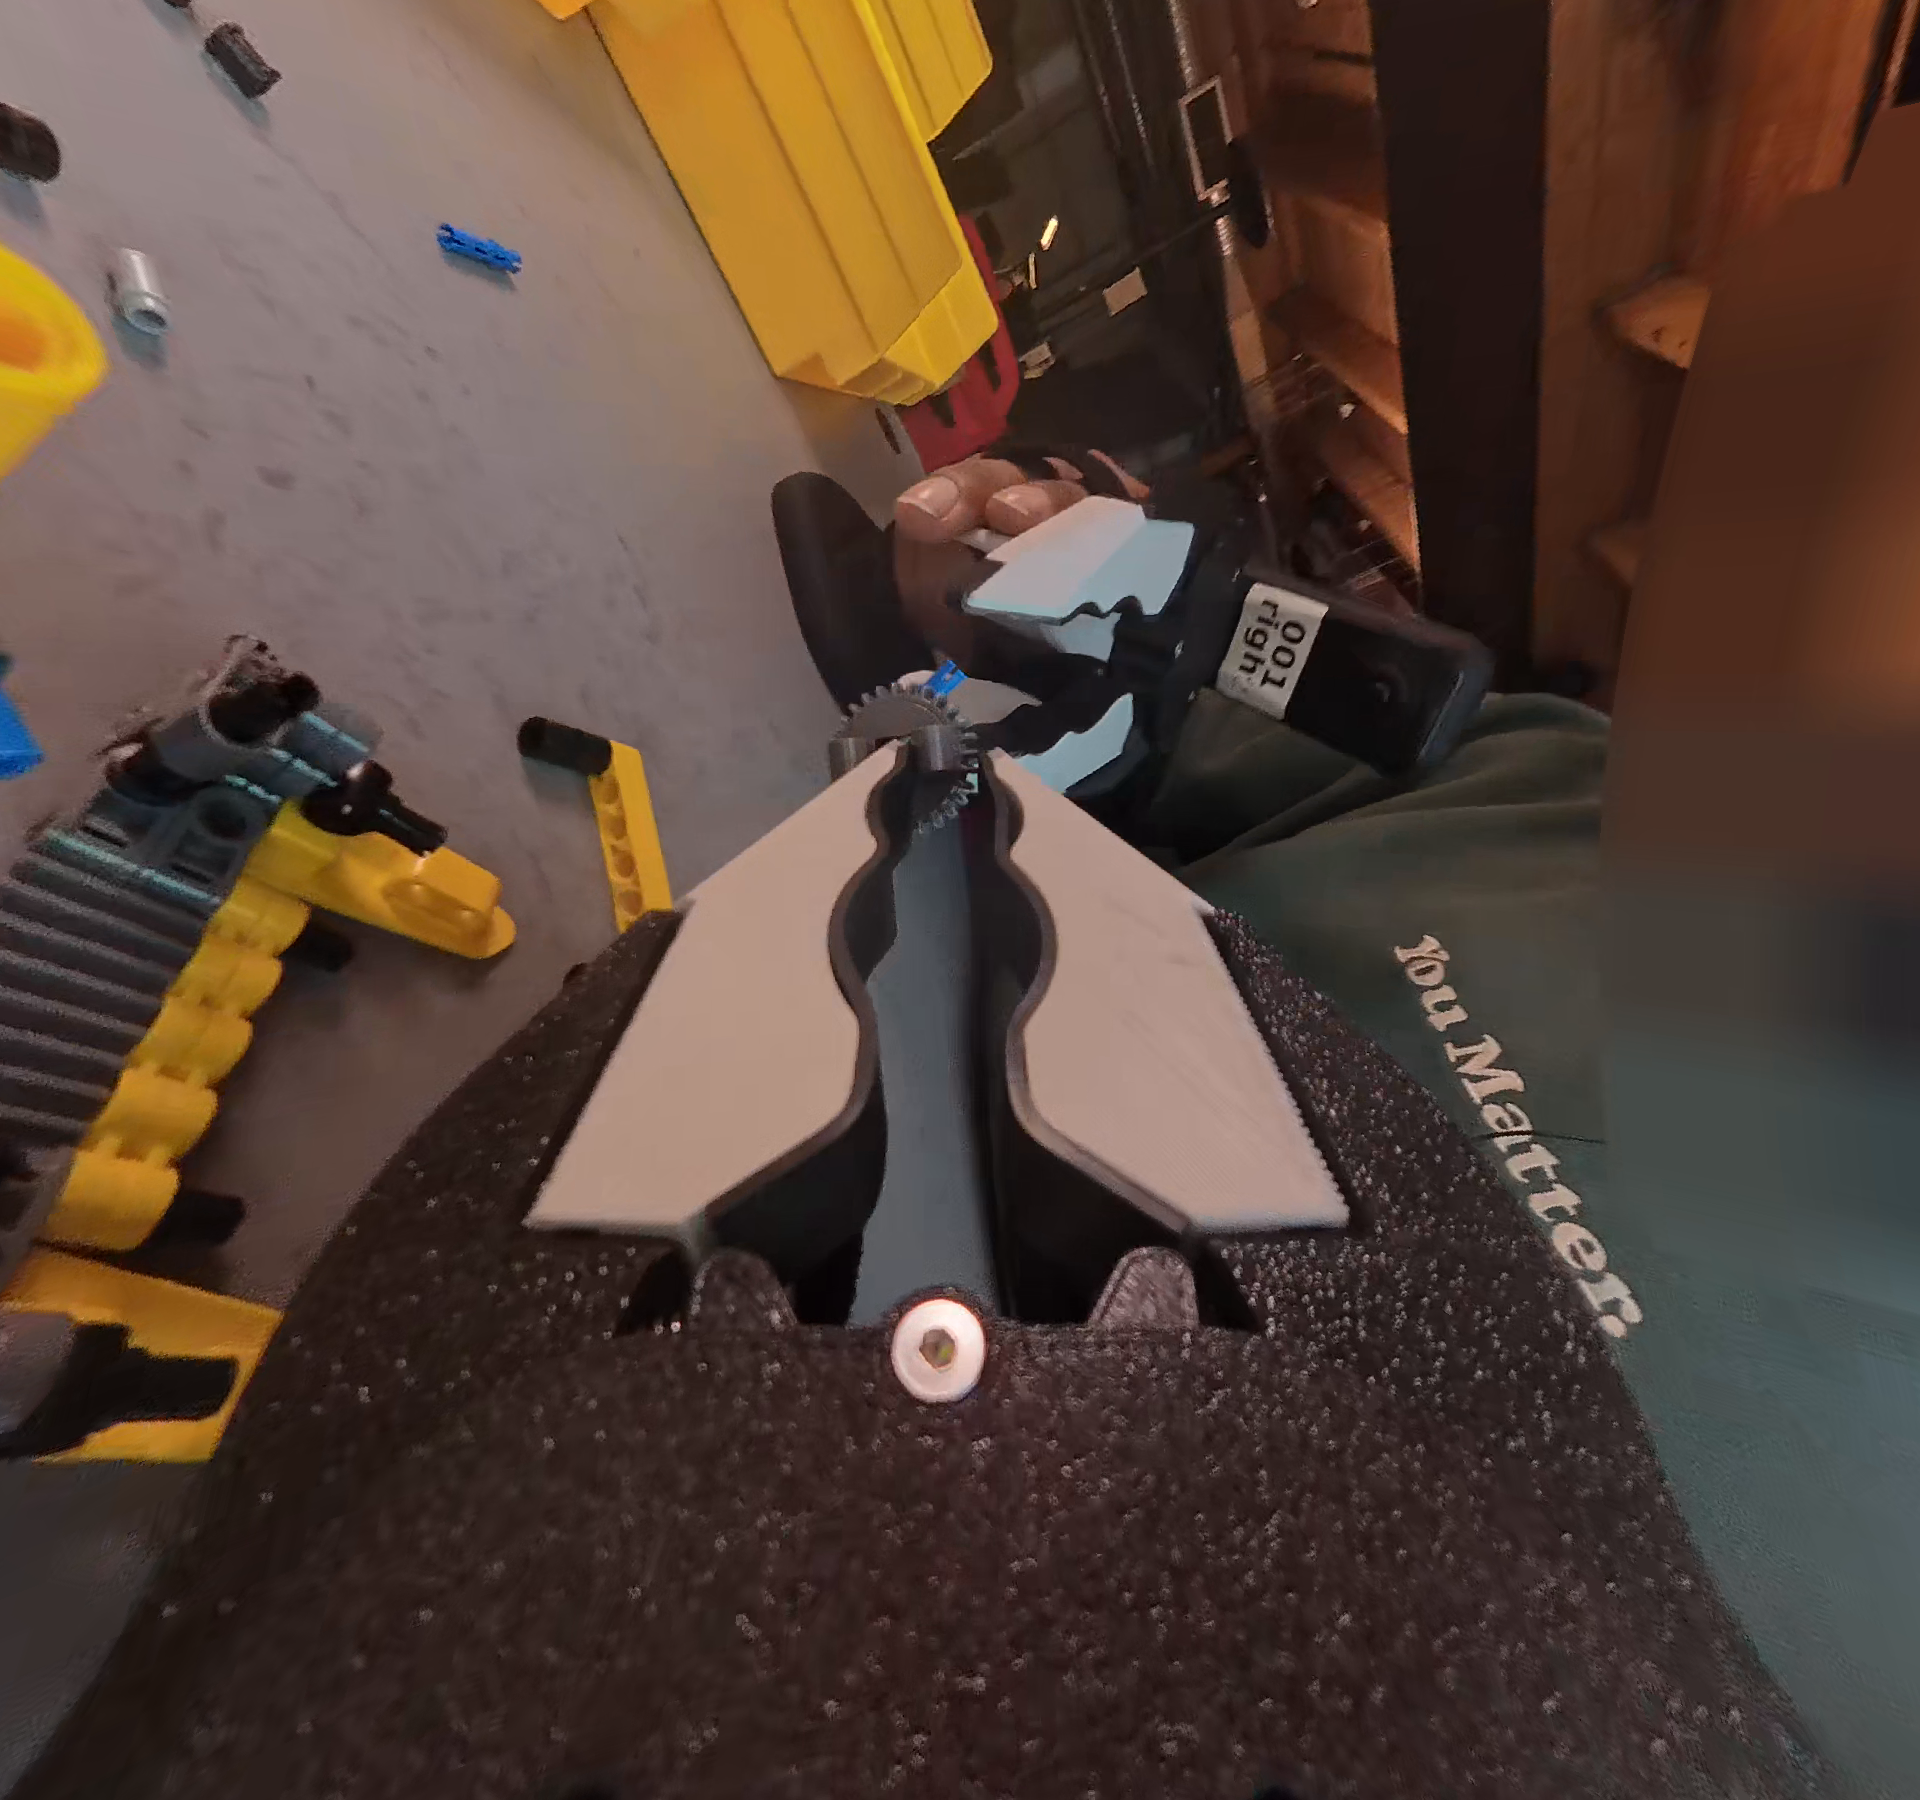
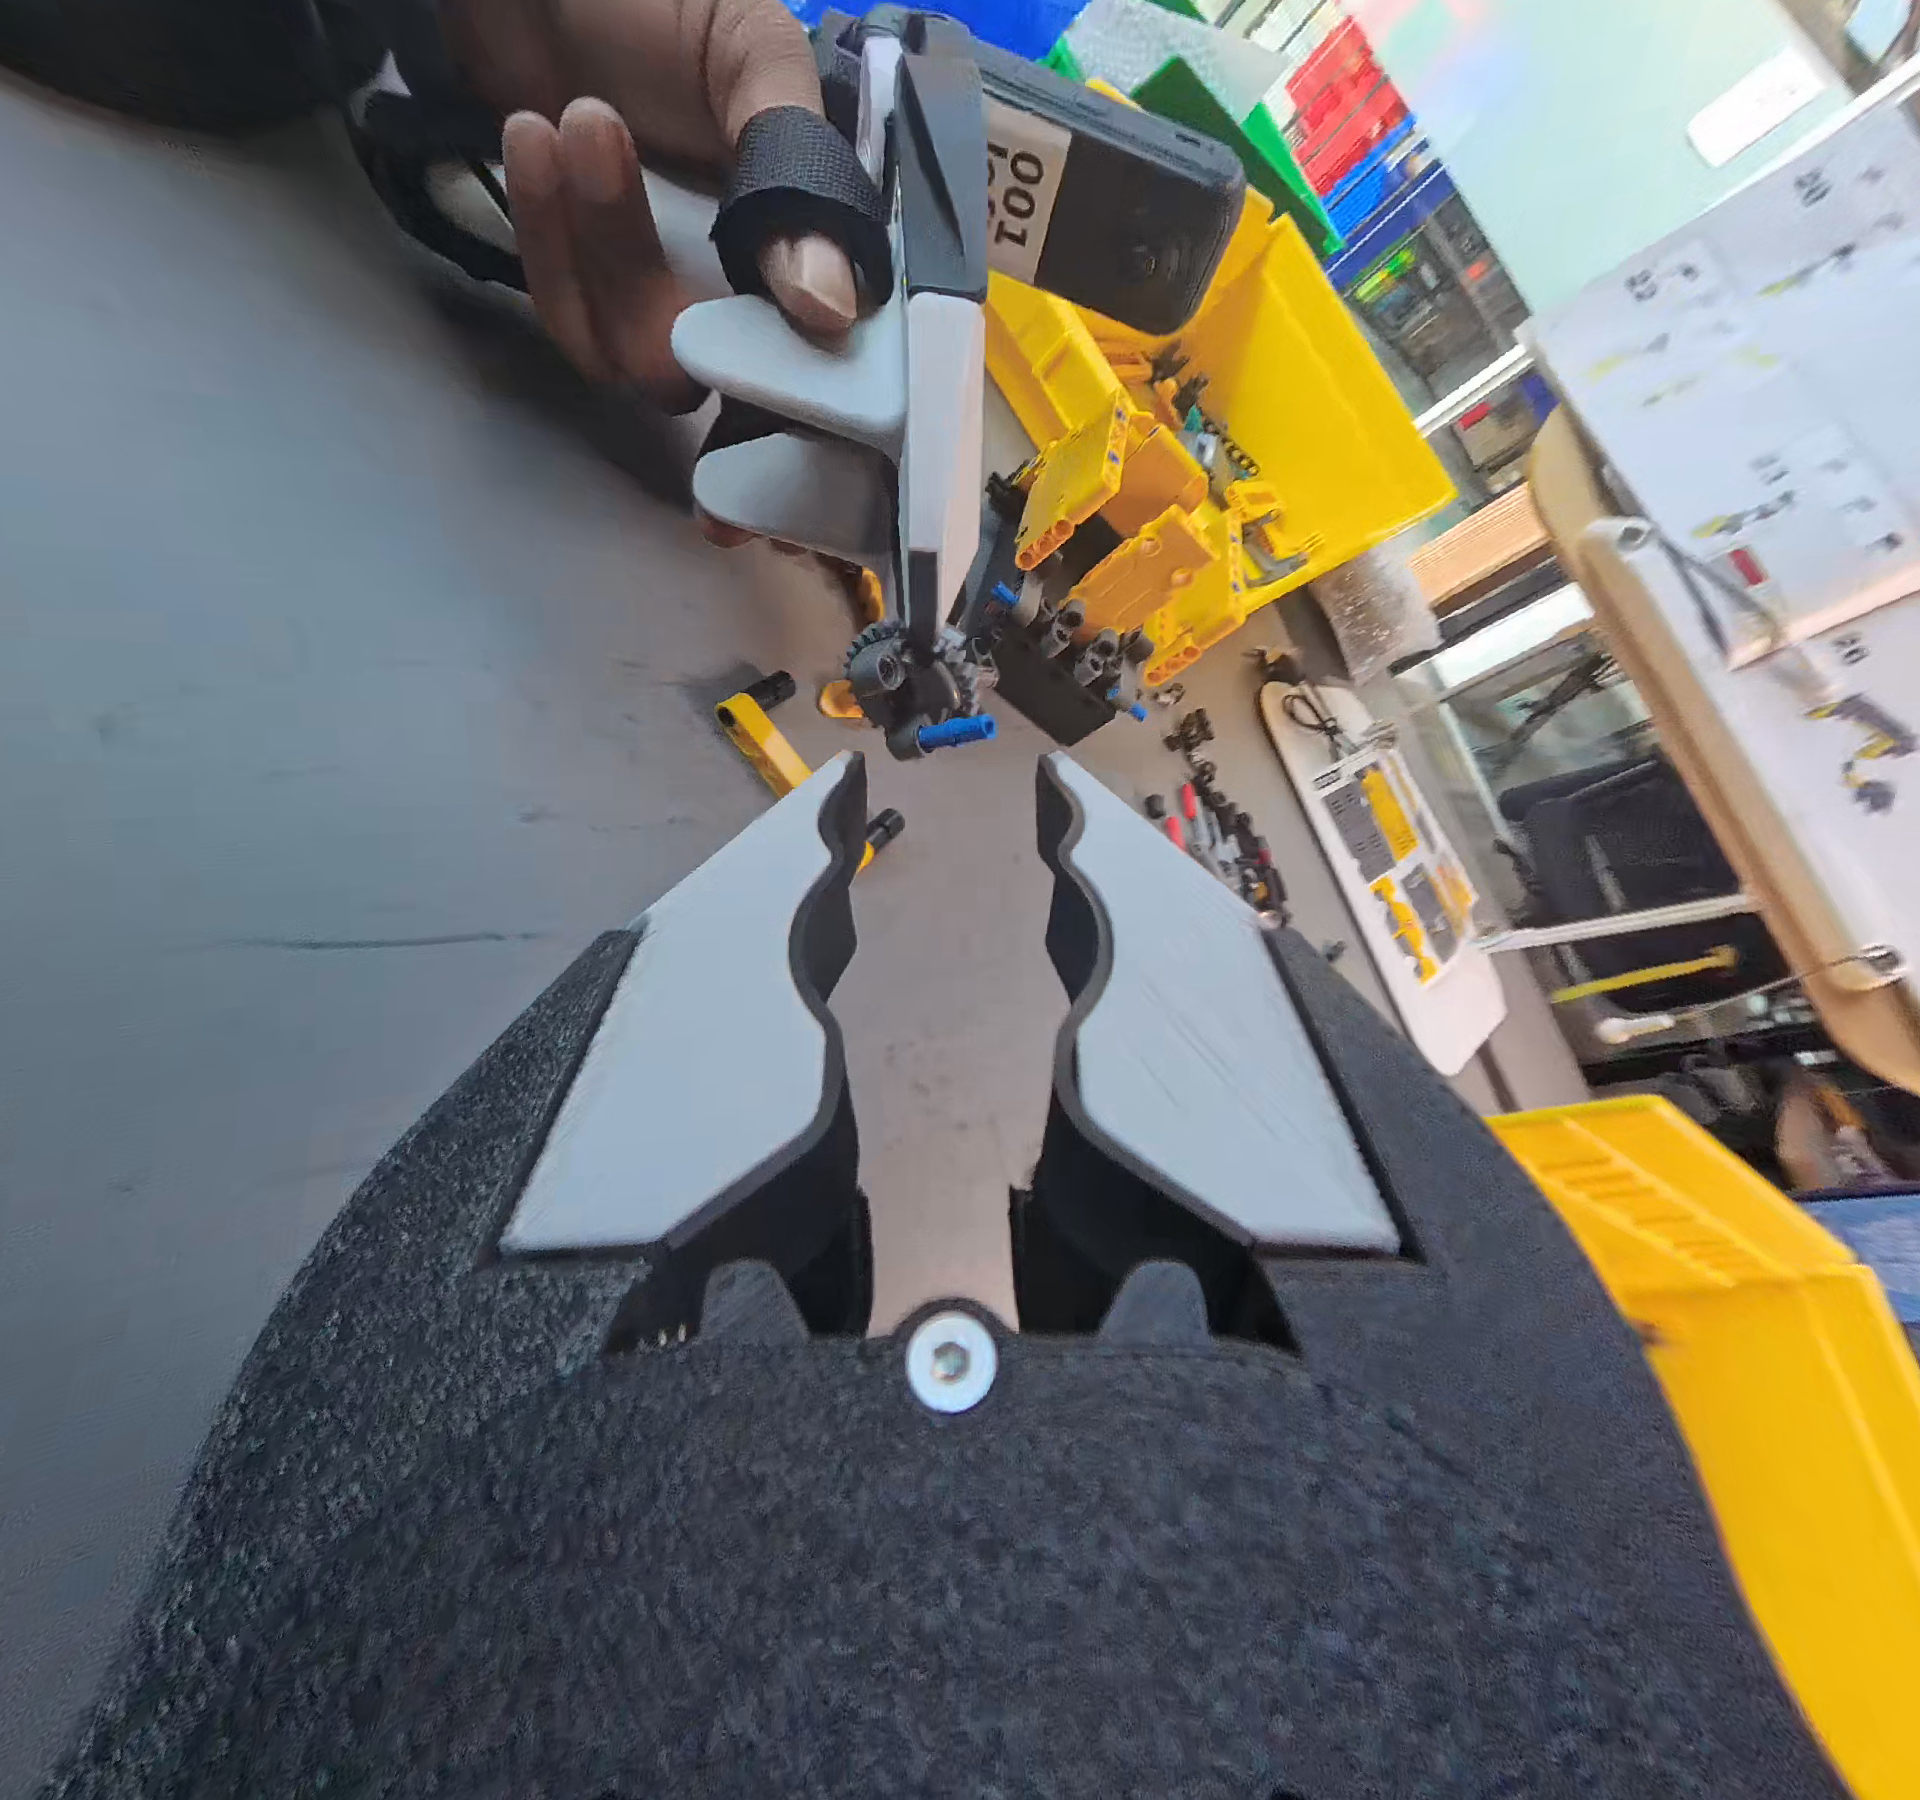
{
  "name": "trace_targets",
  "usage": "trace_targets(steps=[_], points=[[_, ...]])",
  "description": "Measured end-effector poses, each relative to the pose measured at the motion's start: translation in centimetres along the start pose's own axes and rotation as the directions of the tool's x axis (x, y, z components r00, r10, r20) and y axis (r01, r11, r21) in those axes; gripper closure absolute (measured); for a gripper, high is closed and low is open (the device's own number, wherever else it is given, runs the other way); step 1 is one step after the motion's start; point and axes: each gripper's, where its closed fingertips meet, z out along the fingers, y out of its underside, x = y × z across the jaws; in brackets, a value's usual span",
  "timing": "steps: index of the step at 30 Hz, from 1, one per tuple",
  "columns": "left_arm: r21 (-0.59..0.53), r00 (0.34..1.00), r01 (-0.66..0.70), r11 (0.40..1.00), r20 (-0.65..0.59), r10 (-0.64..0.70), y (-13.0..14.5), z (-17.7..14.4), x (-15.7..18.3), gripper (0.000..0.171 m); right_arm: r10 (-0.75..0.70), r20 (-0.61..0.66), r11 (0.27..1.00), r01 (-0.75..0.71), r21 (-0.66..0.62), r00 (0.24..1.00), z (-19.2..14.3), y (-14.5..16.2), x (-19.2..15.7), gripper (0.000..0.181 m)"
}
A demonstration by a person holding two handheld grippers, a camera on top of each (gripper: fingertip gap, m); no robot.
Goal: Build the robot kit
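Note:
My left gripper (image 1: 930, 763) is shut on a small dark grey gear assembly (image 1: 914, 742), gripped at the very fingertips above the grey table (image 1: 468, 503). In the right wrist view the left gripper (image 2: 920, 628) shows edge-on, a hand around its handle. The gear assembly (image 2: 904, 680) hangs from its tips with a blue pin (image 2: 956, 732) sticking out toward me. My right gripper (image 2: 951, 763) is open and empty, its tips just short of that blue pin. It also shows in the left wrist view (image 1: 1023, 680), jaws apart right behind the gear.
Yellow bins (image 1: 810, 140) stand at the table's back. A yellow and grey tracked model (image 1: 208, 919), a yellow beam (image 1: 629, 846) and loose pins lie at the left. A yellow bin of parts (image 2: 1299, 420), an instruction sheet (image 2: 1392, 867) and another yellow bin (image 2: 1714, 1387) lie beyond. Less than 4 cm separates the two grippers' tips.

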Motion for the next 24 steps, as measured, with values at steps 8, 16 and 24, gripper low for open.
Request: trace_targets(steps=[8, 16, 24], points=[[0.02, 0.989, 0.092, 0.996, -0.116, -0.09, -0.2, 0.1, 1.5, 0.161, -0.301, -0.114, 0.952, 0.305, 0.016, 0.947, 0.4, -1.4, 0.4, 0.158], [0.023, 0.997, -0.02, 1.0, -0.073, 0.022, -0.3, 0.3, 1.8, 0.158, -0.226, -0.082, 0.973, 0.229, 0.034, 0.971, 0.3, -1.4, 0.7, 0.158], [-0.005, 0.947, -0.313, 0.95, 0.073, 0.312, -0.5, 0.3, 2.7, 0.147, -0.03, -0.033, 0.999, 0.03, 0.022, 0.999, 0.6, -1.4, 1.4, 0.159]])
